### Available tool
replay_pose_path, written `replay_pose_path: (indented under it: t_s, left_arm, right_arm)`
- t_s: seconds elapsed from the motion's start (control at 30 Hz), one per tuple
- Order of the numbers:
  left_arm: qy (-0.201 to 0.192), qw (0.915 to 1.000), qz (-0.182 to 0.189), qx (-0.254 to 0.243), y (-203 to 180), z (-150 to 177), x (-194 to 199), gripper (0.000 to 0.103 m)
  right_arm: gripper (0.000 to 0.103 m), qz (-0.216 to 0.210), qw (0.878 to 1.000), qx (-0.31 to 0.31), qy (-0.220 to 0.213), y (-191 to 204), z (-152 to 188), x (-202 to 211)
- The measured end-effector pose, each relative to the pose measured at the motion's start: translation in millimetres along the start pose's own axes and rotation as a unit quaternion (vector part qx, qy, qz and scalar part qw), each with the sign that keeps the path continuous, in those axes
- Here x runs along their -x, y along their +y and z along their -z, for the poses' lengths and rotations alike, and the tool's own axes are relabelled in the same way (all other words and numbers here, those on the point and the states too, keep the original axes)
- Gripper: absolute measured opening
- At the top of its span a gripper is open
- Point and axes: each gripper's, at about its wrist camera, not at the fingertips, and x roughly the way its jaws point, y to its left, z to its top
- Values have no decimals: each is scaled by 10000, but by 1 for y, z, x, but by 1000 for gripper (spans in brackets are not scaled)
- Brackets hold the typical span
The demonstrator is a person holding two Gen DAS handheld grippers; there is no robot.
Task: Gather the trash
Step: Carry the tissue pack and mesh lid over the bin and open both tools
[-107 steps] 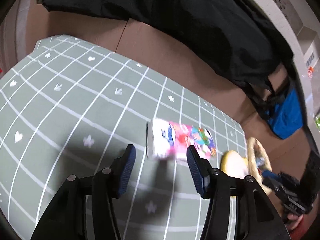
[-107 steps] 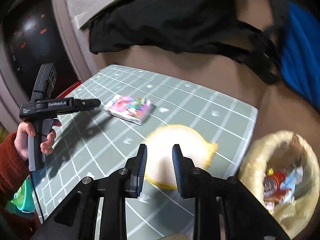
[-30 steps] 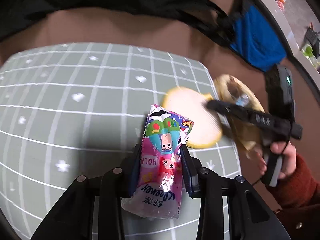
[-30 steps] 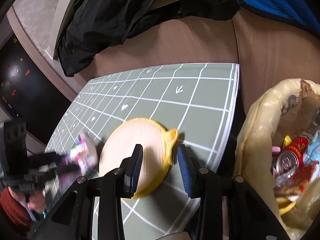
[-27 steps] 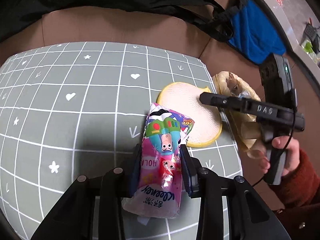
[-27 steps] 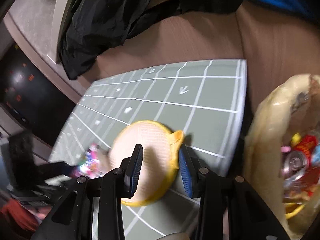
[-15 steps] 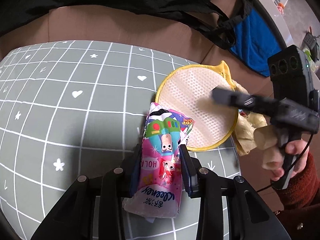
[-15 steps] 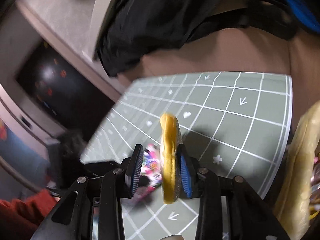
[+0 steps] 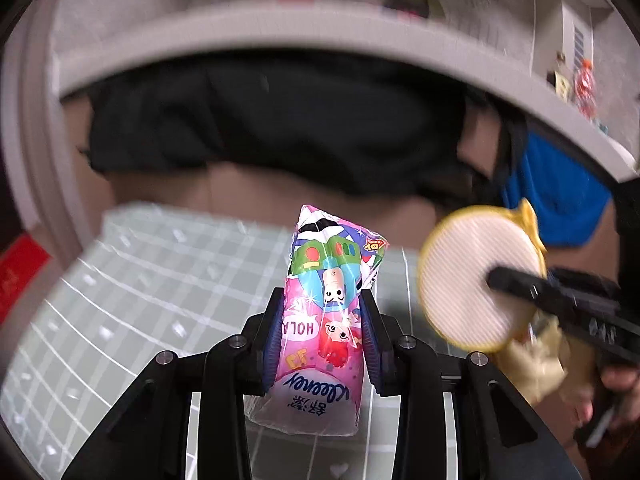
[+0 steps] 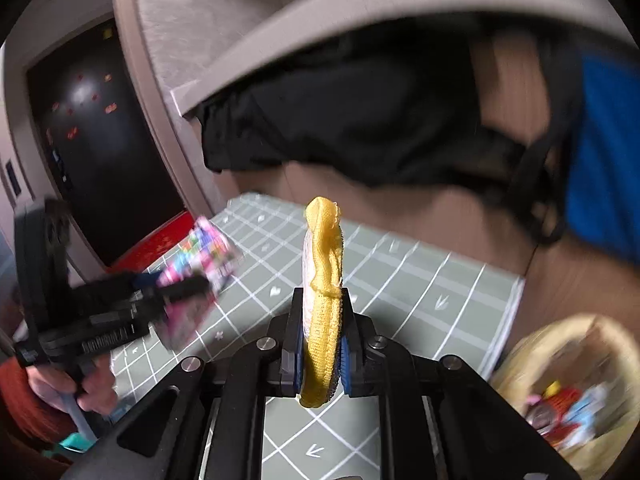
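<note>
My left gripper (image 9: 323, 332) is shut on a pink Kleenex tissue pack (image 9: 326, 320) with cartoon print and holds it upright above the green grid mat (image 9: 132, 300). My right gripper (image 10: 322, 350) is shut on a round yellow-rimmed mesh pad (image 10: 323, 280), seen edge-on and lifted off the mat (image 10: 420, 300). From the left wrist view the pad (image 9: 476, 276) shows face-on at the right. From the right wrist view the tissue pack (image 10: 200, 272) is blurred at the left. A yellowish trash bag (image 10: 576, 396) with a red can and wrappers sits at the lower right.
A black garment (image 9: 280, 120) lies on the brown couch behind the mat, with a blue bag (image 9: 556, 200) to its right. A grey ledge (image 9: 280, 36) runs above. A dark screen (image 10: 88, 152) stands at the far left.
Both grippers have risen and tilted up, lifting the tissue pack and the yellow pad higher off the mat. The pad has turned and moved away from the bag side.
</note>
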Motion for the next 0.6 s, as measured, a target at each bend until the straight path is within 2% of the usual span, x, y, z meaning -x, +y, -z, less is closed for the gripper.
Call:
replay_pose_path:
  t_s: [0.1, 0.23, 0.4, 0.6]
  left_arm:
    - [-482, 9981, -363, -102, -20, -14, 21, 36]
    - [-748, 9966, -351, -74, -42, -21, 38, 36]
    - [-751, 9972, 32, 21, -87, -16, 40, 36]
    - [-439, 9969, 653, -43, -153, -3, 14, 36]
  right_arm:
    - [14, 154, 9993, 226, -243, 3, -6, 27]
    - [14, 346, 9972, 375, -556, -1, -8, 63]
    - [14, 694, 9934, 394, -829, -20, -2, 108]
    - [14, 1298, 9859, 273, -1022, -61, 22, 160]
